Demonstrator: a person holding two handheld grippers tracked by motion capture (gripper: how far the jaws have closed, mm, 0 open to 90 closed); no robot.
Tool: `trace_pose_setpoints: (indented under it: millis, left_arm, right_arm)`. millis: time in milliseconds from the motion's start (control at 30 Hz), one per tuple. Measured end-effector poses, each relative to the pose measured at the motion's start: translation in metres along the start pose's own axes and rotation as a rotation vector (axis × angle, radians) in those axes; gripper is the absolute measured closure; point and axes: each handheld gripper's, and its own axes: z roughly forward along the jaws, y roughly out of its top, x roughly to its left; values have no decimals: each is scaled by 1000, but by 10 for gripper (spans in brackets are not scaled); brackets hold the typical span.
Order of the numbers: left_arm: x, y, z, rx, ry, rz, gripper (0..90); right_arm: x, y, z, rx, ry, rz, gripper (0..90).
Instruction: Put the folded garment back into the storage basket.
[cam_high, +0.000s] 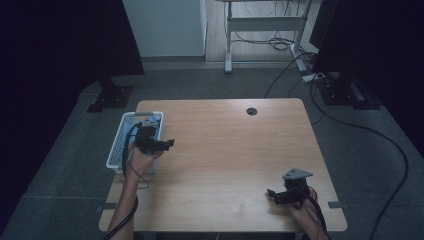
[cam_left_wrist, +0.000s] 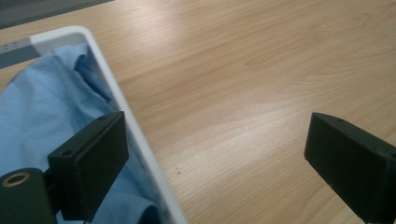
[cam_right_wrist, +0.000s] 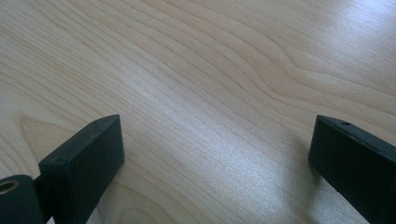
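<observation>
Cloth (cam_left_wrist: 42, 116) of a pale blue lies bunched inside the white basket (cam_left_wrist: 140, 144) at the table's (cam_high: 230, 150) left edge, and it is the thing the left gripper (cam_high: 169, 144) is nearest to. In the left gripper view that gripper's jaws stand wide apart and hold nothing — one jaw hangs over the cloth just inside the basket's rim, the other over bare wood beside it, so the rim runs between them. The right gripper (cam_high: 271, 193) sits well apart, near the table's front right corner, its jaws likewise spread wide over empty wood. The fabric looks thin, soft and light; it should weigh next to nothing and drape limply once lifted, trailing whatever is not pinched. A raised fold or a free edge near the rim would likely give the surest hold — a flat stretch would probably slide out from under the pads. Some care seems needed not to catch the basket wall together with the fabric, since so light a basket could come up with it.
</observation>
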Motion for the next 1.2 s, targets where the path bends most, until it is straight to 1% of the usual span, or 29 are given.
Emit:
trace_pose_setpoints:
  millis: [33, 400, 733, 1000, 1200]
  left_arm:
    - [-2, 0, 0, -3, -3, -2, 58]
    - [-28, -4, 1, -23, -42, 33, 55]
    - [-55, -6, -2, -66, -102, 75, 49]
    - [-74, -14, 0, -76, -144, 102, 44]
    - [-87, -22, 2, -82, -158, 123, 35]
  right_arm:
    - [0, 0, 0, -1, 0, 1, 34]
    - [0, 0, 0, 0, 0, 1, 34]
    - [0, 0, 0, 0, 0, 1, 34]
    - [0, 0, 0, -1, 0, 1, 34]
    - [0, 0, 0, 0, 0, 1, 34]
